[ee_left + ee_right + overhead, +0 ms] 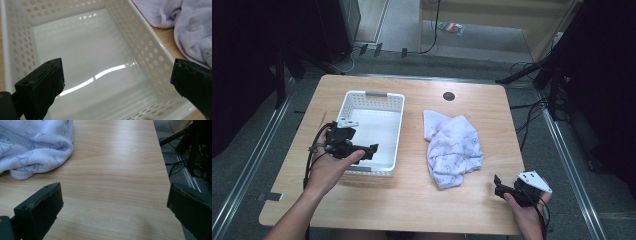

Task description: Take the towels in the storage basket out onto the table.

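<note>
So the crumpled pale lilac printed towel (452,149) sits in a heap on the right half of the light wooden table (412,200), just right of the white perforated plastic basket (398,131), not touching it as far as I can tell. The basket has nothing in it. The left gripper (367,150) hangs over the basket's near end with its jaws spread wide and nothing between them. The right gripper (499,186) hovers at the near right corner of the table, jaws also wide apart and holding nothing, a little way near and right of the towel.

Stuff that could go sideways, my guess: the towel is a loose floppy pile, so a pinch on one fold probably lifts a corner and the rest drags along the wood or snags the basket's rim. The basket looks light, so a trailing towel or a bump from the left gripper could shove or tip it. And the right gripper is right by the table's edge, so a low swing might clip it.
</note>
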Tool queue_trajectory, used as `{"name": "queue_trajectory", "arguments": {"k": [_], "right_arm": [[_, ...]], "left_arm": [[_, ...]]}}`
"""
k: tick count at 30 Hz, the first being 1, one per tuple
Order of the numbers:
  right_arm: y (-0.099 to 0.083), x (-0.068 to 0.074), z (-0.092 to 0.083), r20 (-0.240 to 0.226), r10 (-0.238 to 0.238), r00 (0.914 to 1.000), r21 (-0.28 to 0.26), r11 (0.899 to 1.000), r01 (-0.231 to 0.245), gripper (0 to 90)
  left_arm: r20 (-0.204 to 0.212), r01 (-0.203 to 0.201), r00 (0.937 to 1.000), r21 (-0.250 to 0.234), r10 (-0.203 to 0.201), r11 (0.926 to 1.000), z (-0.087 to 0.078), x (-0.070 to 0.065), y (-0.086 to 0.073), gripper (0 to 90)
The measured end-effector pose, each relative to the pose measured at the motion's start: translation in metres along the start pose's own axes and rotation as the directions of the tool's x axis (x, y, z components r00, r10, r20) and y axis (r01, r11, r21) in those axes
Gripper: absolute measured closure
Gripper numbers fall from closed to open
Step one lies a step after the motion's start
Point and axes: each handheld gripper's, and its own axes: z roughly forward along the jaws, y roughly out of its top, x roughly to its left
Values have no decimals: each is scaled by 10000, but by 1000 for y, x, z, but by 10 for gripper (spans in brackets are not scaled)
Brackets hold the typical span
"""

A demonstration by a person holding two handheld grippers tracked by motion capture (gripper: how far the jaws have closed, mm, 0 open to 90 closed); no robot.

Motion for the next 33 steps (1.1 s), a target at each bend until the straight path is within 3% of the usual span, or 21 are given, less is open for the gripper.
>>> {"name": "queue_trajectory", "arguments": {"k": [7,10,19,21,23,24,27,28,29,30,33], "right_arm": [[0,0,0,53,-4,10000,1,10000,4,2],[0,0,0,69,13,10000,10,10000,-13,2],[0,0,0,106,1,9999,21,10000,-2,2],[0,1,0,134,-5,9999,40,10000,4,2],[0,1,0,141,-21,9999,41,10000,20,3],[0,1,0,160,-16,9999,40,10000,16,4],[0,1,0,180,-16,9998,47,10000,15,4],[0,1,0,184,-12,9998,52,10000,11,4],[0,1,0,184,-12,9998,52,10000,11,4],[0,1,0,202,-4,9998,52,10000,2,4],[0,1,0,216,-24,9998,57,10000,22,4]], "left_arm": [[-140,356,9992,-618,-365,9975,-15,21,-19,0],[-193,768,9967,-1018,-792,9918,-23,36,-33,0],[-352,1163,9917,-1604,-1234,9802,-40,59,-58,0],[-389,1430,9875,-1838,-1525,9725,-43,69,-69,0],[-433,1449,9869,-1886,-1557,9713,-43,72,-74,0],[-440,1618,9838,-2022,-1740,9659,-44,78,-83,0],[-516,1716,9811,-2148,-1867,9615,-44,85,-92,0],[-534,1944,9757,-2368,-2125,9519,-45,94,-101,0],[-534,1944,9757,-2368,-2125,9519,-45,94,-101,0],[-576,2198,9684,-2626,-2426,9396,-46,101,-111,0],[-638,2315,9641,-2741,-2578,9334,-46,107,-121,0]]}}
